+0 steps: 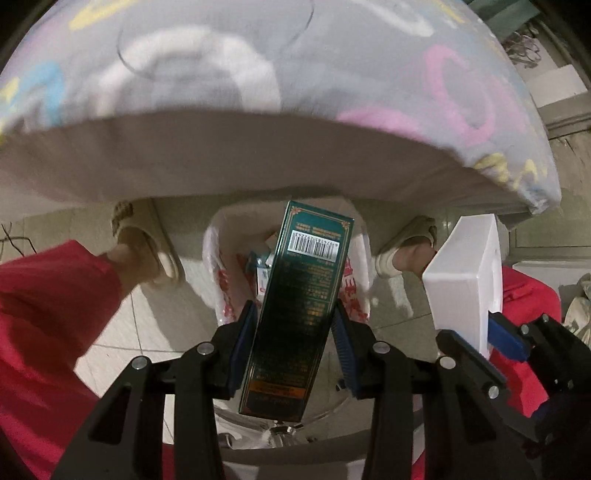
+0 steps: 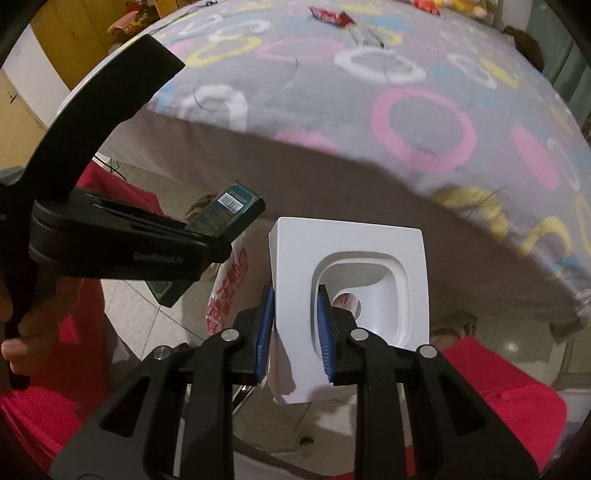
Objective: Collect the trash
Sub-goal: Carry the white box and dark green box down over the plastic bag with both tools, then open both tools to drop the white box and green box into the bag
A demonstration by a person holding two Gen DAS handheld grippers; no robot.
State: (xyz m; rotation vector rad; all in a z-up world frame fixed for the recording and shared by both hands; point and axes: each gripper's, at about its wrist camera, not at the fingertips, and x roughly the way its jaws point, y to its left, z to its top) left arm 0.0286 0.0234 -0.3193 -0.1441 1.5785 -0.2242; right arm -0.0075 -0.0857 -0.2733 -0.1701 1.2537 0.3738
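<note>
A: What do you see on the left side of the left wrist picture?

B: A red trouser leg (image 1: 48, 314) and a foot in a beige slipper (image 1: 147, 243) on the tiled floor (image 1: 122, 332).

A: And in the middle?

B: The left gripper (image 1: 295, 332) is squeezed tight on a tall dark green box (image 1: 295, 302) with a barcode. Just past the box, a white plastic bag (image 1: 218, 266) with red print sits open on the floor between the two feet.

A: And on the right?

B: The right gripper (image 2: 295, 325) pinches one wall of a white foam packing piece (image 2: 351, 266), low in the middle of its own picture.

A: What is up top?

B: A grey blanket (image 2: 332, 103) with coloured rings. Far up on it lies a red wrapper (image 2: 328, 15).
</note>
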